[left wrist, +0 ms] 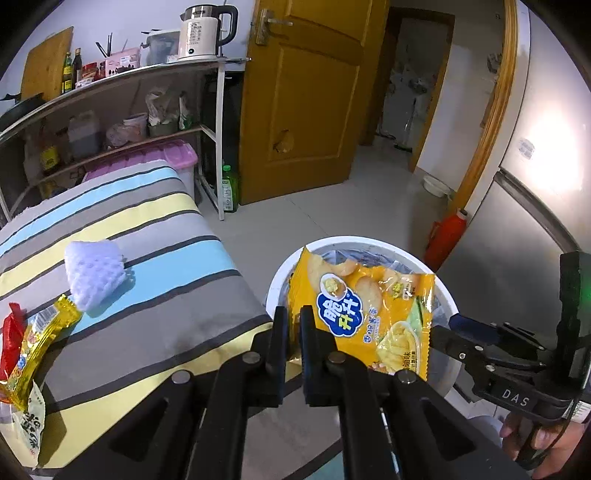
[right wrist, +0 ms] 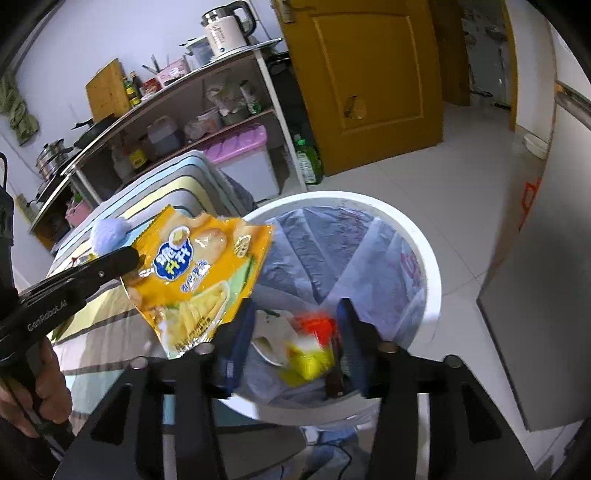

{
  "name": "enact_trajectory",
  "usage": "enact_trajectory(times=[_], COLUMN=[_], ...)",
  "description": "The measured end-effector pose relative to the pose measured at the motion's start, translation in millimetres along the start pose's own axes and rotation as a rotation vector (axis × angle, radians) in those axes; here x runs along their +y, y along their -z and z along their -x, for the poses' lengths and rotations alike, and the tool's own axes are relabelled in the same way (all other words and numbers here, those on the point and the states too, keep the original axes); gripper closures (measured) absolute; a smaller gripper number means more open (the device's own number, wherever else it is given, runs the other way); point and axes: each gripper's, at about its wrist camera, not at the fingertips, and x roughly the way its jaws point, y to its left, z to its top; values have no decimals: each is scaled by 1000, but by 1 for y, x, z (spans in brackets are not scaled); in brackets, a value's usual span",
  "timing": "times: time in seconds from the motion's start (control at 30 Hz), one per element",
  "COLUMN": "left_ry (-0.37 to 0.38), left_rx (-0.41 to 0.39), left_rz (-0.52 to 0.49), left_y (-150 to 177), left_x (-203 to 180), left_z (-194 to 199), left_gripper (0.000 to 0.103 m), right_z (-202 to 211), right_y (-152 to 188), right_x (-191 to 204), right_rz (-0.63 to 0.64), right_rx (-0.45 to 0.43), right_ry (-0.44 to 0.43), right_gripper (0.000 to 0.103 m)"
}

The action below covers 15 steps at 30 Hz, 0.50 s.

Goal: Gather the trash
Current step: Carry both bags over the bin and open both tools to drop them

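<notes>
My left gripper (left wrist: 293,314) is shut on the lower left edge of a yellow chip bag (left wrist: 369,314), which hangs over the white lined trash bin (left wrist: 286,267). In the right wrist view the same bag (right wrist: 199,273) juts from the left gripper (right wrist: 135,256) above the bin's rim (right wrist: 430,266). My right gripper (right wrist: 295,310) stands open over the bin. A blurred red and yellow wrapper (right wrist: 314,339) shows between its fingers, with the pads not pressing on it. A white foam net (left wrist: 92,273) and red and gold wrappers (left wrist: 29,343) lie on the striped table (left wrist: 155,266).
A shelf rack (left wrist: 122,110) with a kettle (left wrist: 205,33) stands behind the table, beside a pink-lidded box (left wrist: 173,155) and a green bottle (left wrist: 229,188). A wooden door (left wrist: 306,103), a red flask (left wrist: 445,236) and a grey fridge (left wrist: 517,229) ring the tiled floor.
</notes>
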Motion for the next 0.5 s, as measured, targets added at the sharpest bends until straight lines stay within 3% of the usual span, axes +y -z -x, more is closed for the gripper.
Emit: enact_trajectory(times=[0.17,0.3,0.5], left_ry=[22,44,54], left_rx=[9,-9,-47], left_rz=[10,20,33], left_y=[0,0,3], left_x=[1,2,6], left_z=[-2,4,21], left_gripper=[93,74,74], right_z=[1,6,19], right_y=[0,-1,0], right_x=[-6,-5,4], right_rz=[-15,-13,6], right_rx=[-7,-23,-41], right_ry=[2,3,-7], right_gripper=[52,52,52])
